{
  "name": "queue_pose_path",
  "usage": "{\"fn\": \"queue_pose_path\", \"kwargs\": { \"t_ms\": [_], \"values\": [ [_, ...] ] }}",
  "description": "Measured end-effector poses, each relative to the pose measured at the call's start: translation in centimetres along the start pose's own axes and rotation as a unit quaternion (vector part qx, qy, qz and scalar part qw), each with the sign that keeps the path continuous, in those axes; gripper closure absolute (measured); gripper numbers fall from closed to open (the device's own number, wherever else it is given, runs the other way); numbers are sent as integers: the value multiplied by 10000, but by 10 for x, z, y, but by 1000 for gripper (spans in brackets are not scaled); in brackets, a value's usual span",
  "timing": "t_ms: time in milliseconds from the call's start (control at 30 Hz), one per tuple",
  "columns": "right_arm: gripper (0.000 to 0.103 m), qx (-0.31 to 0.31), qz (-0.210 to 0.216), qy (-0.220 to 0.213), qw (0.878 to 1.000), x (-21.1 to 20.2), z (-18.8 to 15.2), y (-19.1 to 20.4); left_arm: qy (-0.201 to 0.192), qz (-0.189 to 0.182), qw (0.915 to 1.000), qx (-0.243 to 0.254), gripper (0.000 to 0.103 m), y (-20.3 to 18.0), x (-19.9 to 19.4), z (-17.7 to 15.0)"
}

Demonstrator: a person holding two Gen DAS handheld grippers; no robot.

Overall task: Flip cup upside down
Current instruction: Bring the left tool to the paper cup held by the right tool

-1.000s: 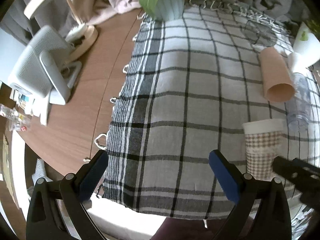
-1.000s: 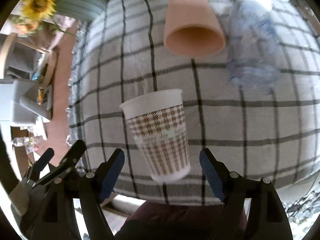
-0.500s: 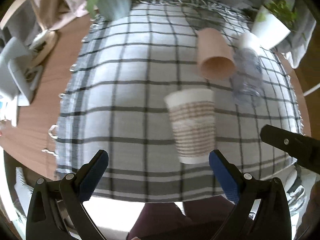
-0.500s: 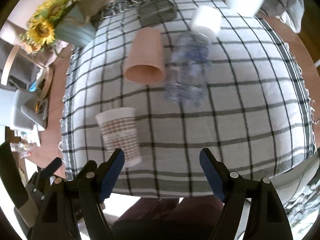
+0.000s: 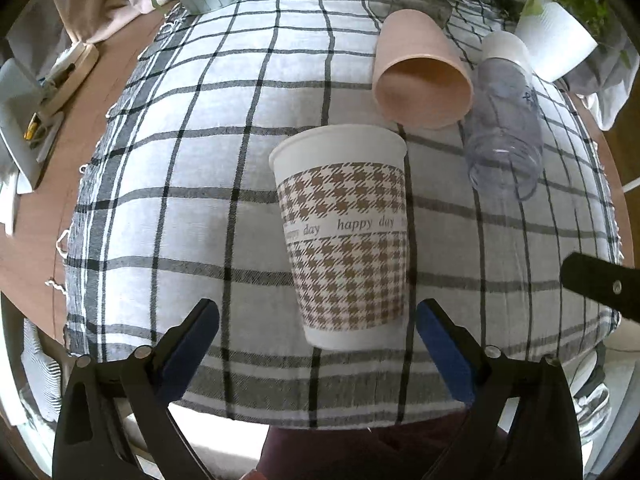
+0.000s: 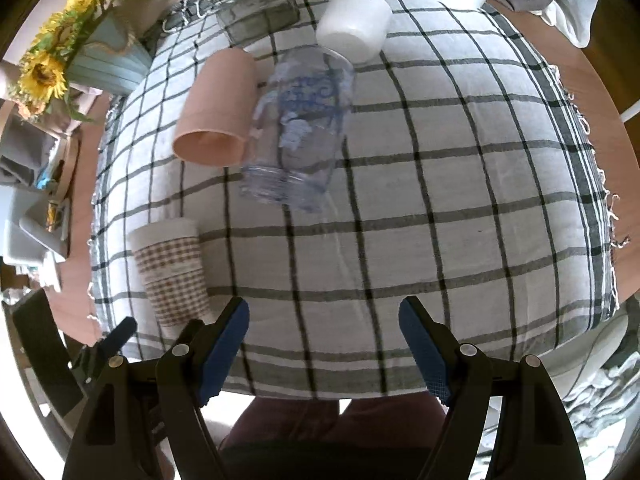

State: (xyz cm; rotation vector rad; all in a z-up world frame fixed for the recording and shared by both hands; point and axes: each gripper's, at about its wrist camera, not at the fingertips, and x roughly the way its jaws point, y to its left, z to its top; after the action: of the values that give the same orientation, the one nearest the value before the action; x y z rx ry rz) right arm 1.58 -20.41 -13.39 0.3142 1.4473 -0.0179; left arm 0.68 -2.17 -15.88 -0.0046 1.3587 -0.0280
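**Left tongs lined up on the upright paper cup**

The houndstooth paper cup (image 5: 346, 236), printed "happy day", is seen standing upright, mouth up, on the checked tablecloth (image 5: 200, 160) near the front edge of the table. It is framed just ahead of the left tongs (image 5: 318, 344), whose blue-padded jaws are spread wide and grasp nothing; the cup's base lies between them but is not touched. This placement is judged to be a lining-up for a side grasp, so that the cup can be lifted and turned over.

The right tongs (image 6: 324, 344) are likewise released and empty, held apart to the right of the cup, which appears at the left in the right wrist view. They are probably kept out of the way while the left side works.

Behind the paper cup a pink cup (image 5: 420, 76) and a clear plastic tumbler (image 5: 504, 128) lie on their sides, touching each other, with a white cup (image 6: 354, 26) beyond them. A sunflower vase (image 6: 106, 64) stands at the far left corner. The flip is not yet begun.
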Motion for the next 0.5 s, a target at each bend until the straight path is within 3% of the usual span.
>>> {"fn": "queue_pose_path", "kwargs": {
  "t_ms": [100,167,333,500],
  "values": [
    [26,-64,-75,39,9999,5,0,-3,8,32,10000,-31,18,-1,5,0],
    [26,-105,-108,74,9999,6,0,-4,41,0,10000,-36,32,-3,7,2],
    [26,-199,-108,127,9997,8,1,-4,55,-58,10000,6,48,-8,4,0],
    [26,-309,-71,55,9995,5,5,1,-56,-117,9999,-29,49,-7,-16,2]
  ]
}}
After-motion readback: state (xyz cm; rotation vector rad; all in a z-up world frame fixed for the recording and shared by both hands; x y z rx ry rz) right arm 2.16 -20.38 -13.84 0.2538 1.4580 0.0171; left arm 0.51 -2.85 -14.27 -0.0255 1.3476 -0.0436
